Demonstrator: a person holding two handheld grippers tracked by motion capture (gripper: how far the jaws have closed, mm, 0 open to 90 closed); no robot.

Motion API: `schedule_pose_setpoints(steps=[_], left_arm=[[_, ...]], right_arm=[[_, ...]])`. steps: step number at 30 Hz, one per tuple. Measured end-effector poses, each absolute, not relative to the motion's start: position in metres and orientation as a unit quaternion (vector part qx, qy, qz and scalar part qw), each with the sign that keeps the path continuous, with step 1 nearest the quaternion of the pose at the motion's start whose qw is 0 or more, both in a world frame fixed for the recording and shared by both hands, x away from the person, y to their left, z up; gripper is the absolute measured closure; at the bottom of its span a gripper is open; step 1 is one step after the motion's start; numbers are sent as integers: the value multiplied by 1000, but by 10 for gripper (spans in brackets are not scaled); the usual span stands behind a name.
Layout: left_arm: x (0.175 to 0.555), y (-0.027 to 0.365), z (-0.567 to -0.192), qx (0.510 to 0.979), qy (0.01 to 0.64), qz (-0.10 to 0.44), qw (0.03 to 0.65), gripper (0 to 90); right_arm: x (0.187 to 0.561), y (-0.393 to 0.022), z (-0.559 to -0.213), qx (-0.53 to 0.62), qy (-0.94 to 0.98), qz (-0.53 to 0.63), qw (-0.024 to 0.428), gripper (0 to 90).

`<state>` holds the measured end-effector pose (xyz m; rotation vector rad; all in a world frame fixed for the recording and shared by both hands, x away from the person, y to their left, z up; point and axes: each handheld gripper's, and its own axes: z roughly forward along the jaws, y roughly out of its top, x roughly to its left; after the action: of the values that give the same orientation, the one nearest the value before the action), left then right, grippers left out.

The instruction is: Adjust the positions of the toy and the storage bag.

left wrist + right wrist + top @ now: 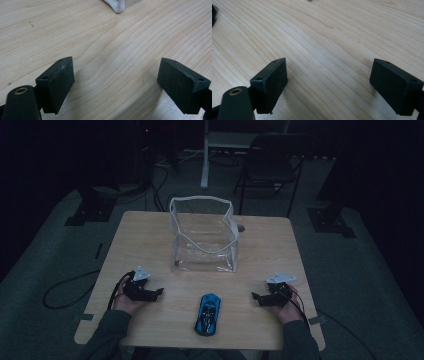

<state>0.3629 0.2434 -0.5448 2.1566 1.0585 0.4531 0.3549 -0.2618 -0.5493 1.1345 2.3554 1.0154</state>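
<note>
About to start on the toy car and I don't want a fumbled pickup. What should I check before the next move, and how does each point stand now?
1. Left claw open and empty: ok.
2. Right claw open and empty: ok.
3. Blue toy car lies free on the table between the claws, touching neither: ok.
4. Clear bag stands upright, mouth open upward: ok.
5. Bare table between car and bag: ok.
6. Whether the bag will stay standing when touched: cannot tell.
</note>
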Motion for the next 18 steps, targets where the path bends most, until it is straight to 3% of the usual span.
schedule_pose_setpoints(steps=[18], left_arm=[[364, 243, -545, 827, 411, 176, 340, 147]], right_arm=[[355, -260, -550, 396, 830, 356, 167, 123]])
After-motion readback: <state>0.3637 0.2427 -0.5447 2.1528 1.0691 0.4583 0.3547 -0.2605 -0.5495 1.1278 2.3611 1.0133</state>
